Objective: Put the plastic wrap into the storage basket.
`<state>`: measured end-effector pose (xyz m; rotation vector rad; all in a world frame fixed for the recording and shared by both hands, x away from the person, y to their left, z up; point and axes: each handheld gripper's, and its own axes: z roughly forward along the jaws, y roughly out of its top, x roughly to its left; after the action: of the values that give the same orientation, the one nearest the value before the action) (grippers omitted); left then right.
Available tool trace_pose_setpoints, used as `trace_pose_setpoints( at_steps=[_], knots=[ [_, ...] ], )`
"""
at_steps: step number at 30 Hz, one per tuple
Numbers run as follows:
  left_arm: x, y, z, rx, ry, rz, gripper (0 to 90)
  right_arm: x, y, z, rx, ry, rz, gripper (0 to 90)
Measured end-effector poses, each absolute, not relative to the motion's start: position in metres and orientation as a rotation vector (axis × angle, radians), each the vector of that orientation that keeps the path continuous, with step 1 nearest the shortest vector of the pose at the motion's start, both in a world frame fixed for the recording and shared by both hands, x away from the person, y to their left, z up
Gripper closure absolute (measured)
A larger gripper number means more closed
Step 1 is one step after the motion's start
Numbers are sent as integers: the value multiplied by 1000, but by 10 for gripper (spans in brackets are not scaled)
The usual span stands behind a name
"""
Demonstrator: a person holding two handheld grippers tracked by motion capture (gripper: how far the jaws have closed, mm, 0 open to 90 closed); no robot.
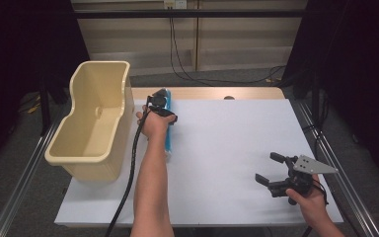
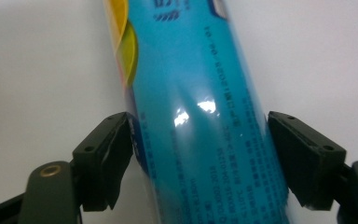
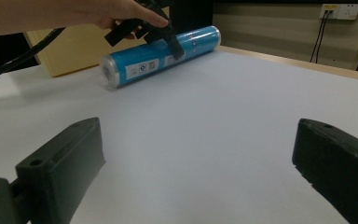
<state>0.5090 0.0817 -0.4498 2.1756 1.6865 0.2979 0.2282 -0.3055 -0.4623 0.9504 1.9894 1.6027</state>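
In the high view, the blue tube (image 1: 169,129) lies flat on the white table (image 1: 227,163), left of centre in the frame and just right of the cream plastic bin (image 1: 96,118). Its long axis runs up and down the picture. The left gripper (image 1: 164,109) comes down on the tube's upper half from above, with the hand covering part of it.

In the left gripper view, the tube (image 2: 200,116) runs up the middle of the frame, squarely between the two black jaws. Both pads press against its sides, left and right, so this claw is grasping the tube.

The right gripper (image 1: 276,175) sits at the lower right of the high view, well apart from the tube. Its jaws are spread wide over bare table, released and holding nothing. From the right gripper view, the tube (image 3: 161,56) lies at the upper left, far beyond those jaws.
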Motion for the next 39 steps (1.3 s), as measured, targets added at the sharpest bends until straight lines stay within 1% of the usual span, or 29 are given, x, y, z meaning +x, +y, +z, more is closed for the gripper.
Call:
trace_pose_setpoints(
  at_steps=[5, 7, 9, 13, 18, 23, 33, 39],
  knots=[
    [510, 83, -448, 2100, 1801, 216, 301, 228, -308, -461, 949, 1981, 1612, 18],
    [510, 83, -444, 2132, 1817, 190, 305, 229, -308, -461, 954, 1980, 1612, 18],
    [509, 82, -439, 2174, 1810, 198, 313, 230, -309, -462, 958, 1978, 1611, 18],
    [506, 83, -423, 2121, 1798, 121, 317, 231, -309, -462, 959, 1982, 1611, 18],
    [498, 78, -398, 2125, 1775, 136, 319, 232, -307, -463, 957, 1982, 1612, 18],
    [489, 75, -372, 2093, 1773, 144, 320, 232, -305, -462, 948, 1992, 1609, 18],
    [476, 80, -313, 2071, 1753, 183, 321, 230, -306, -462, 965, 1971, 1611, 14],
    [471, 89, -287, 2072, 1757, 204, 321, 230, -306, -462, 964, 1970, 1607, 8]
  ],
)
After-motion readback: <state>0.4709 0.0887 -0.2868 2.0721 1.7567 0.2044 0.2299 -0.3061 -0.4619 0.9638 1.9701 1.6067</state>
